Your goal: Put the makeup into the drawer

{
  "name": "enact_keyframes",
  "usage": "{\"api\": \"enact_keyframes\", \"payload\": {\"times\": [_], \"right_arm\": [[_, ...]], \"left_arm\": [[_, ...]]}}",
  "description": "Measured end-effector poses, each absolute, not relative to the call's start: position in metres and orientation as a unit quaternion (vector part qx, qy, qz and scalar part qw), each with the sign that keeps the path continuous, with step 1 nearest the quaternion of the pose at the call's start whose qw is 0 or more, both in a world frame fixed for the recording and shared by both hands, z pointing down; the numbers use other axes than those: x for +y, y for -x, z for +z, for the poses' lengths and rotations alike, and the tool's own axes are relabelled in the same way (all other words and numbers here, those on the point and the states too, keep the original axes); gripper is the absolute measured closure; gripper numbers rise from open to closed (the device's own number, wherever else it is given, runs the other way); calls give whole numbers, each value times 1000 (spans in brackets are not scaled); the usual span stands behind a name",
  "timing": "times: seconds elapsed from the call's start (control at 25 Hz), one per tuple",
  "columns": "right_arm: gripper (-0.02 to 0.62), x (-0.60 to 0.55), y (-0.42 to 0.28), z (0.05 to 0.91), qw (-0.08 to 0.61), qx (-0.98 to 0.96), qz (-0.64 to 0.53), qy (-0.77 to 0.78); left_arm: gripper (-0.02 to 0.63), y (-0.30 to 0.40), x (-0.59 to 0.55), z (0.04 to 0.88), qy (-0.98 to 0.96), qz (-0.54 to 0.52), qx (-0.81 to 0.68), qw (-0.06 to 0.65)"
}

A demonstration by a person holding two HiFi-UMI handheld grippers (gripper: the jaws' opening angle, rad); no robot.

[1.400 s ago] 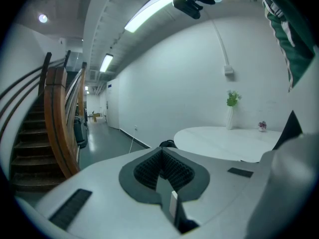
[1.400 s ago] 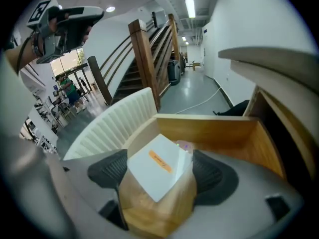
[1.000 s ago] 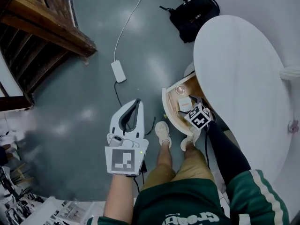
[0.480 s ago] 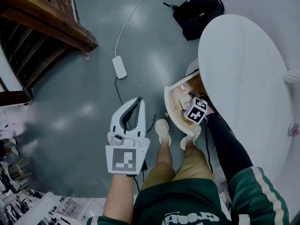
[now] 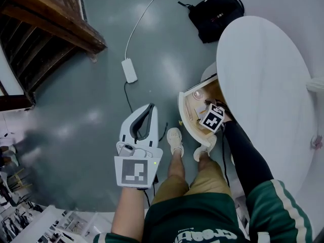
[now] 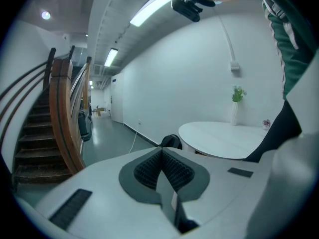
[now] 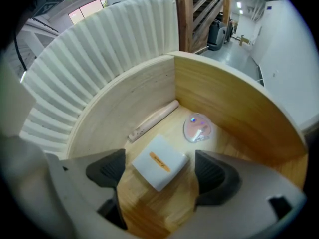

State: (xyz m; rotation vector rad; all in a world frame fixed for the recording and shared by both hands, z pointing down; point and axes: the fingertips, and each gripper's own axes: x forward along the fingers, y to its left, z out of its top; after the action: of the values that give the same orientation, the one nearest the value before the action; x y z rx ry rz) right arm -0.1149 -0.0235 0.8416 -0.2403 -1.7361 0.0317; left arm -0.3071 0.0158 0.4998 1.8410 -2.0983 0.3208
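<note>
Right gripper view: the right gripper's (image 7: pixel 162 172) fingers (image 7: pixel 214 176) gape wide; the white makeup box (image 7: pixel 160 162) lies between them on the drawer (image 7: pixel 219 98) floor, compact (image 7: pixel 197 127) and tube (image 7: pixel 153 119) beyond. A crooked withdrawal could snag it. Elsewhere, the left gripper (image 6: pixel 162 156) is pinched together.

Grey polished floor (image 5: pixel 91 110) all round. A white power brick (image 5: pixel 129 71) lies on it ahead of the left gripper (image 5: pixel 150 107); its white cable (image 5: pixel 139 27) leads farther ahead. A black backpack (image 5: pixel 215 15) sits on the floor, well ahead and to that gripper's right, near the far edge of a round white table (image 5: pixel 268 75). The table top spreads to the right of the right gripper (image 7: pixel 160 169). A wooden staircase (image 5: pixel 48 27) rises ahead-left of the left gripper. A pale vase (image 6: pixel 235 111) with a green sprig stands on the table. Two pale shoes (image 5: pixel 175 142) are just right of the left gripper's body. Printed papers (image 5: pixel 45 227) lie behind-left.
</note>
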Motion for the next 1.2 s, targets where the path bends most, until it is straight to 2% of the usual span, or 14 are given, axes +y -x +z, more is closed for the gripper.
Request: {"api": "enact_keyframes", "payload": {"times": [0.24, 0.64, 1.2], "right_arm": [[152, -10, 125, 815, 611, -786, 16, 95], [169, 4, 146, 698, 497, -867, 19, -11], [173, -16, 89, 474, 257, -931, 91, -242]], "left_arm": [[606, 310, 19, 493, -653, 111, -732, 159], [606, 299, 24, 460, -678, 107, -716, 132], [606, 244, 35, 388, -709, 89, -694, 83]]}}
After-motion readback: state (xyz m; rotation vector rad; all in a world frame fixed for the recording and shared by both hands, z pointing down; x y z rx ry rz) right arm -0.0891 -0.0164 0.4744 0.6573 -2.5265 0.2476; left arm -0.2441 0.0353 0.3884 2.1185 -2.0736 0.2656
